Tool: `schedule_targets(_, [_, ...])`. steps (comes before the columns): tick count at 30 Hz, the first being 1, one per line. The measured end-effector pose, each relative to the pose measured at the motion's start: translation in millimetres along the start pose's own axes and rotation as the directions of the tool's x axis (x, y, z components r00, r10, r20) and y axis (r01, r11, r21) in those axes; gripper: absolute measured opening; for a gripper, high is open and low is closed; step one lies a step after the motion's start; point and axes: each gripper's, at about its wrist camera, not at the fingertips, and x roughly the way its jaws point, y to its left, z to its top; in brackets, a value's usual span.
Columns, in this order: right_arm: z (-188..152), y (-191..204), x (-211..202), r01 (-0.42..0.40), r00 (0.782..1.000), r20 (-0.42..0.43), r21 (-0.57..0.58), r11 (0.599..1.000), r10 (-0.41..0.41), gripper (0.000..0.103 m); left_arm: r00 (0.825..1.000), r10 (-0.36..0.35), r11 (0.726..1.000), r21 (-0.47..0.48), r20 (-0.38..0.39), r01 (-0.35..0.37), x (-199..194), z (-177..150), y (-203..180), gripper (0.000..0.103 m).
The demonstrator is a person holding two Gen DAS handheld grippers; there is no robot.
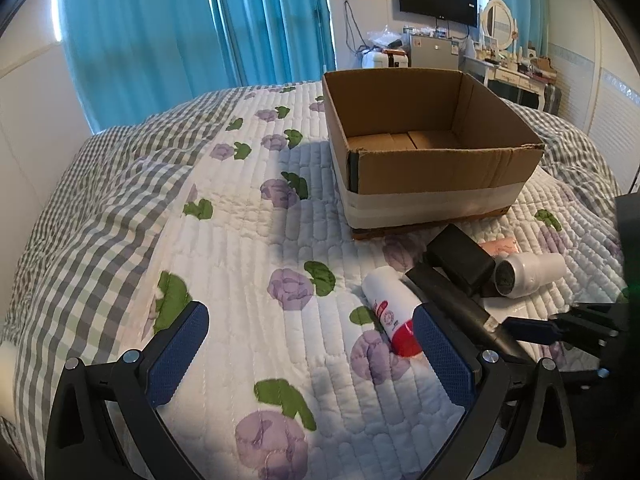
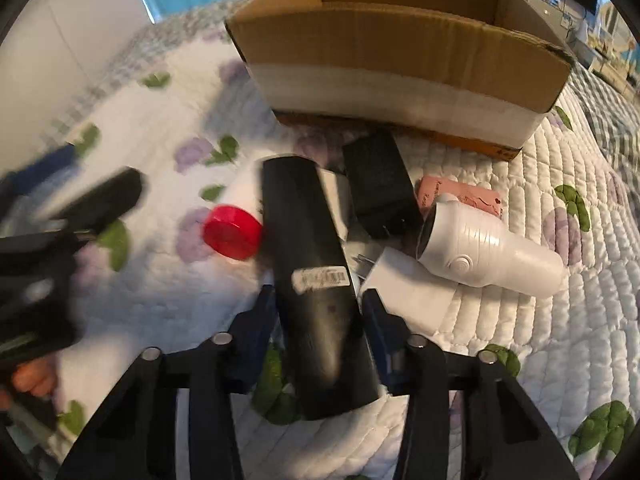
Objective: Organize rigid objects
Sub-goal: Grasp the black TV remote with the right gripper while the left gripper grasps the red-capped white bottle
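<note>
**Right fingers closed on black bar; lift into box pending**

Bedroom; the work lies on a bed [image 1: 248,240] covered by a quilted floral spread, with blue curtains [image 1: 180,28] behind. An open cardboard box [image 1: 432,184] stands on the quilt, ahead of both sets of fingers; its floor appears empty.

Right gripper [image 2: 318,308]: fingers narrow, one blue pad on each side of a long black bar [image 2: 312,272], which runs straight out ahead between them. Contact looks made on both flanks, near the bar's labelled section. The view is motion-blurred, so firmness of grip cannot be confirmed.

Left gripper [image 1: 312,356]: fingers wide, nothing between them, hovering over bare quilt. A white bottle with a red cap [image 1: 394,312] lies just inside its right finger.

Beyond the right fingertips sit a black adapter [image 2: 380,188], a white cylindrical device [image 2: 492,248], a white charger [image 2: 408,292] and a pink packet [image 2: 460,194], crowded together and touching the bar's neighbourhood.

Judgement: the step is carrying the bar to the box. Lift straight up first, so the far end clears the red cap and the adapter without dragging them. Keep the bar level; a grip this far back invites drooping. Clear the box's near wall before lowering.
</note>
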Motion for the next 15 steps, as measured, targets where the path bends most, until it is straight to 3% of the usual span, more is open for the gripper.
schedule_targets(6, [4,-7,-40,0.014,0.993,0.118,0.01,1.0,-0.015,0.034,0.999,-0.022,0.999,0.028,-0.031,0.023,15,13,-17,0.103])
schedule_targets(8, [9,-13,-53,0.033,0.987,0.154,0.012,0.999,-0.035,0.019,0.997,-0.048,0.998,0.048,-0.06,0.051,25,15,-26,0.101])
schedule_targets(9, [12,-16,-57,0.061,0.983,0.167,0.065,0.996,-0.071,0.019,0.996,-0.056,0.997,0.056,-0.074,0.061,30,14,-30,0.098])
schedule_targets(13, [19,-26,-48,0.034,0.991,0.123,0.07,0.997,-0.043,0.019,0.979,-0.108,0.99,0.069,-0.173,0.122,58,8,-45,0.076])
schedule_targets(15, [17,-26,-35,0.063,0.994,0.084,0.063,0.996,-0.069,0.018,0.971,-0.129,0.987,0.068,-0.201,0.145,67,5,-48,0.073])
